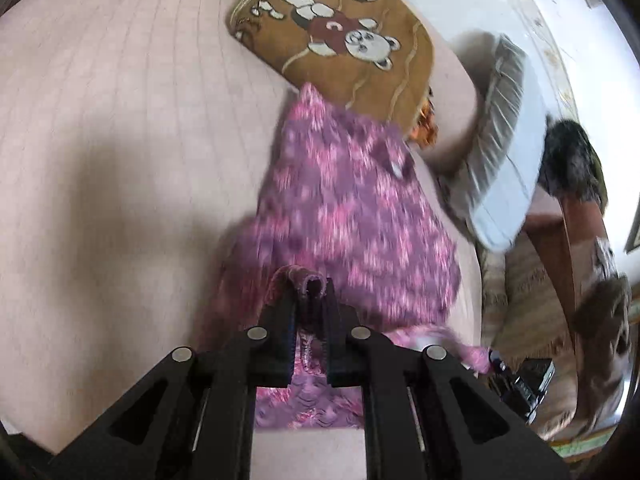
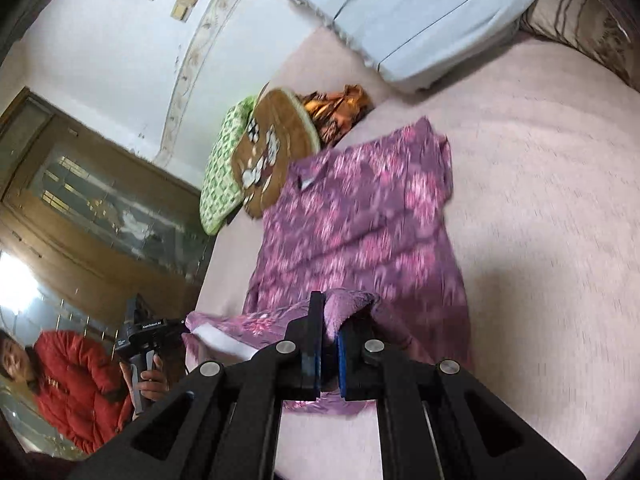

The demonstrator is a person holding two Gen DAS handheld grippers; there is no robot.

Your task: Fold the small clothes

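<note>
A purple and pink flowered garment (image 1: pixel 344 208) lies spread on a pale pink bed (image 1: pixel 120 140). My left gripper (image 1: pixel 310 292) is shut on a bunched edge of the garment at its near end. In the right wrist view the same garment (image 2: pixel 360 220) stretches away from me, with a white label near its far edge. My right gripper (image 2: pixel 330 320) is shut on a fold of its near edge. The left gripper (image 2: pixel 148 332) also shows at the lower left of the right wrist view, holding the garment's other near corner.
A brown teddy-bear cushion (image 1: pixel 340 40) and an orange cloth (image 1: pixel 424 124) lie past the garment. A light blue pillow (image 2: pixel 412 12) lies at the head of the bed. A green cushion (image 2: pixel 224 168) sits by the brown one. A person in red (image 2: pixel 76 384) is reflected in a mirrored wardrobe.
</note>
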